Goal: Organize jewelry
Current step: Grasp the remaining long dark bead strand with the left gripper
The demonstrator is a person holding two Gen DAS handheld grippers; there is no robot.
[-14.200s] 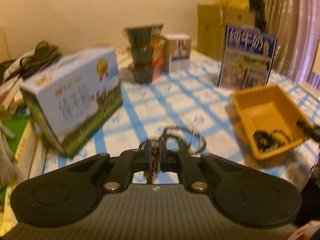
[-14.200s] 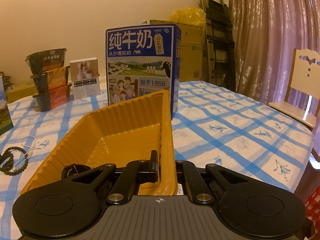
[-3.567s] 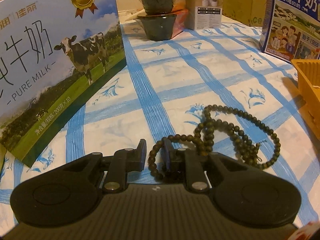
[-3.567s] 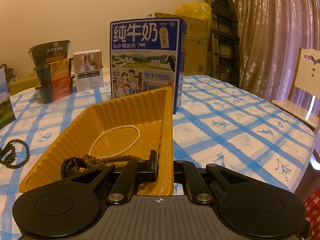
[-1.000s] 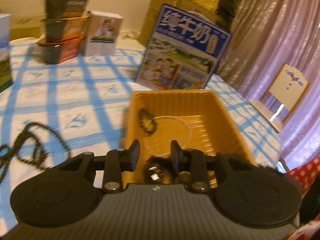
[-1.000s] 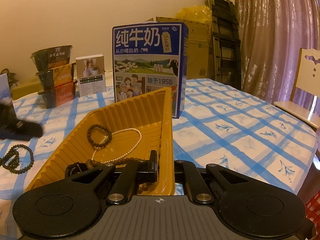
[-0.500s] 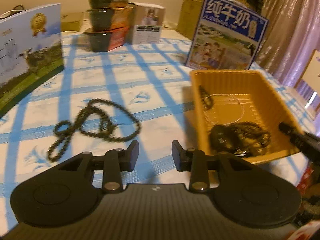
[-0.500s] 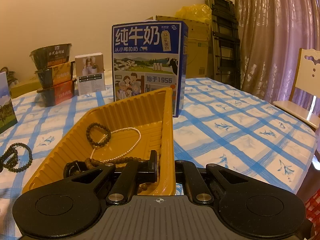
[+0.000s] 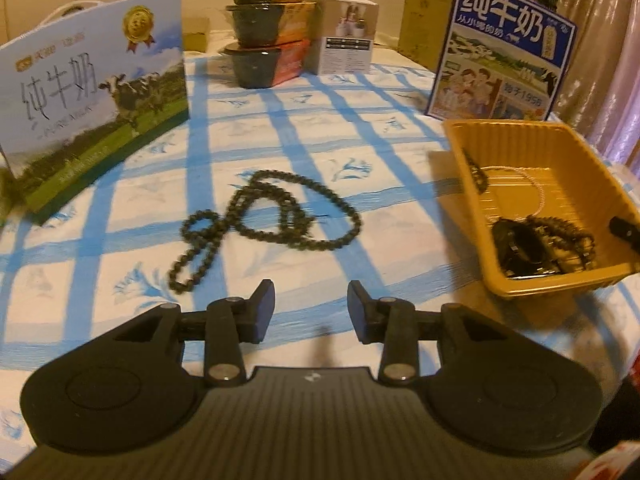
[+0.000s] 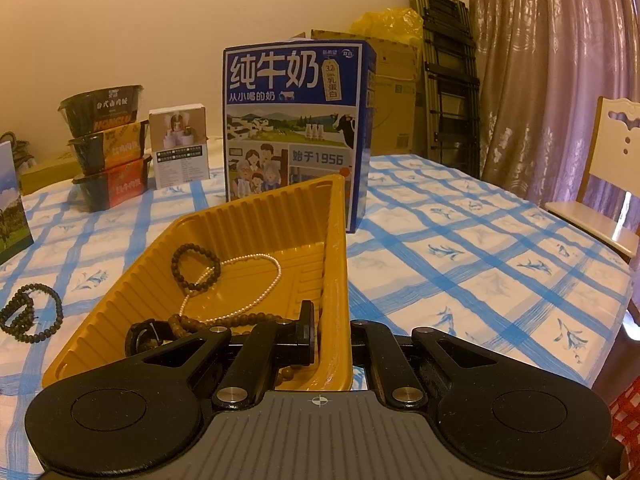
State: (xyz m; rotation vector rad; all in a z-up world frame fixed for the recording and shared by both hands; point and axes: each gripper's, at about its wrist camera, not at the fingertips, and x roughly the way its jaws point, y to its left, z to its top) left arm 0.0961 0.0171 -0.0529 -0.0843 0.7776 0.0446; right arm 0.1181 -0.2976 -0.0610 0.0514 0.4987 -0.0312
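While we hold the left gripper (image 9: 311,306) over the checked tablecloth (image 9: 392,168), its jaws are opening and nothing lies between them. Our long string of dark beads (image 9: 264,220) lies loose on the cloth at about twelve o'clock from the fingertips, near them but apart, looped over itself in a tangle.

At about two o'clock from that gripper sits the yellow tray (image 9: 516,136). In it we see a small dark bead bracelet (image 9: 476,172) against the far wall, a thin pearl necklace (image 9: 536,192) curving over the floor, and at the near end a dark heap with a brown bead strand (image 9: 560,232) on it; we cannot tell what the black lump beneath is.

Our right gripper (image 10: 332,332) is clenched on the tray's near right wall (image 10: 338,280), one finger inside and one outside the rim. From this side the bracelet (image 10: 196,266) lies at about eleven o'clock from the fingertips, overlapping the pearl necklace (image 10: 256,284), and the brown strand (image 10: 224,322) runs just in front of the inner finger.

Behind the tray, at twelve o'clock, stands a blue milk carton (image 10: 296,128). A second milk box (image 9: 92,96) stands at ten o'clock from the left gripper, with stacked noodle bowls (image 9: 268,24) and a small white box (image 9: 346,46) farther back. A pale chair (image 10: 612,184) stands at three o'clock.
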